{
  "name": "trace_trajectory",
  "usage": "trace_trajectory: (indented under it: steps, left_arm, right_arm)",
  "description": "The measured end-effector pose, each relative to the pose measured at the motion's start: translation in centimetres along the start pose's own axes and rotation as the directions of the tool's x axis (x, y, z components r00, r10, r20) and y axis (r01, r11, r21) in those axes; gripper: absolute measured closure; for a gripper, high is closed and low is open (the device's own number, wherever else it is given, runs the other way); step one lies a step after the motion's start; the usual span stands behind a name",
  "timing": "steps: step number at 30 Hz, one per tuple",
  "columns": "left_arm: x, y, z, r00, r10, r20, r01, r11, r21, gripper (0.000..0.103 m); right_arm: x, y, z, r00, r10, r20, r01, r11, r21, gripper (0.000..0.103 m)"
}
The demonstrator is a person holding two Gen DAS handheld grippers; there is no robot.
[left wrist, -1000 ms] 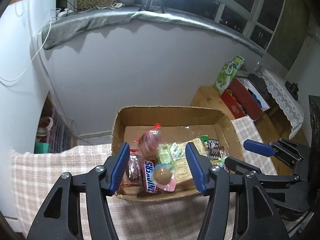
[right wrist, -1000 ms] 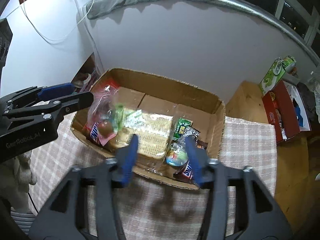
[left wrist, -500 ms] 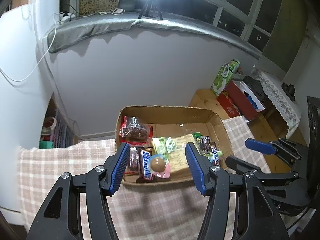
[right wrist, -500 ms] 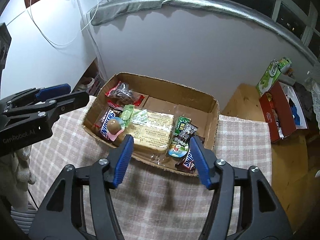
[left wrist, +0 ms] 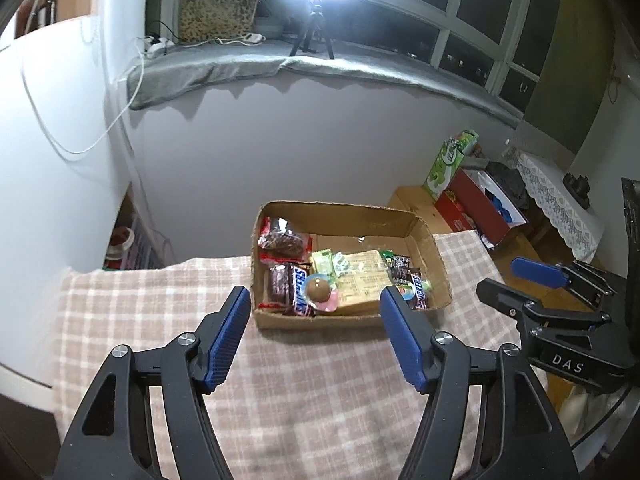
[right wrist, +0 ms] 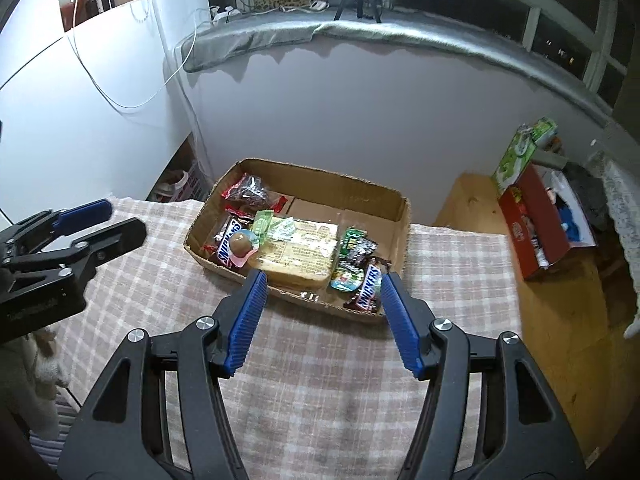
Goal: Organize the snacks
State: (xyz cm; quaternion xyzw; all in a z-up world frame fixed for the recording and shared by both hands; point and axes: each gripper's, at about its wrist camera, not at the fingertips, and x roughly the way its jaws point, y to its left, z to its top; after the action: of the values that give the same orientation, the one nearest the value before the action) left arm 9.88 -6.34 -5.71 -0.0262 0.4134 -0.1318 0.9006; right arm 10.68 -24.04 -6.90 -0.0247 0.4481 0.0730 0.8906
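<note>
A shallow cardboard box (left wrist: pixel 344 208) (right wrist: pixel 320 170) stands on the checked tablecloth (left wrist: pixel 320 380) and holds several snacks. Among them are a red bag of dark pieces (left wrist: pixel 282 240) (right wrist: pixel 250 192) in the back left corner, a Snickers bar (left wrist: pixel 299 288) (right wrist: pixel 228 242), a chocolate egg (left wrist: pixel 318 290) (right wrist: pixel 241 245), a clear pack of crackers (left wrist: pixel 366 280) (right wrist: pixel 300 252) and a second Snickers (right wrist: pixel 368 286) at the front right. My left gripper (left wrist: pixel 314 294) (right wrist: pixel 126 218) hangs above the cloth in front of the box, its jaws opening and empty. To its right, my right gripper (right wrist: pixel 325 277) (left wrist: pixel 500 280) is open and empty too.
A wooden side table (right wrist: pixel 472 200) to the right carries a red box (left wrist: pixel 476 204) (right wrist: pixel 536 232) and a green carton (left wrist: pixel 450 162). A white wall rises right behind the cardboard box. The cloth drops off at the table's left edge (left wrist: pixel 68 280).
Both grippers have drawn back and up from the box. The red bag, in the air over the box a second ago, now lies in its back left corner. Both jaws stand wider.
</note>
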Motion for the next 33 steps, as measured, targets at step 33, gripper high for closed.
trace_trajectory:
  steps: [33]
  left_arm:
    - [-4.5,-0.6,-0.9,0.997,0.045,0.056,-0.044,0.999,-0.019,0.031]
  right_arm:
    - [-5.4,1.0,-1.3,0.994,-0.085,0.065,0.083,0.996,0.028,0.013]
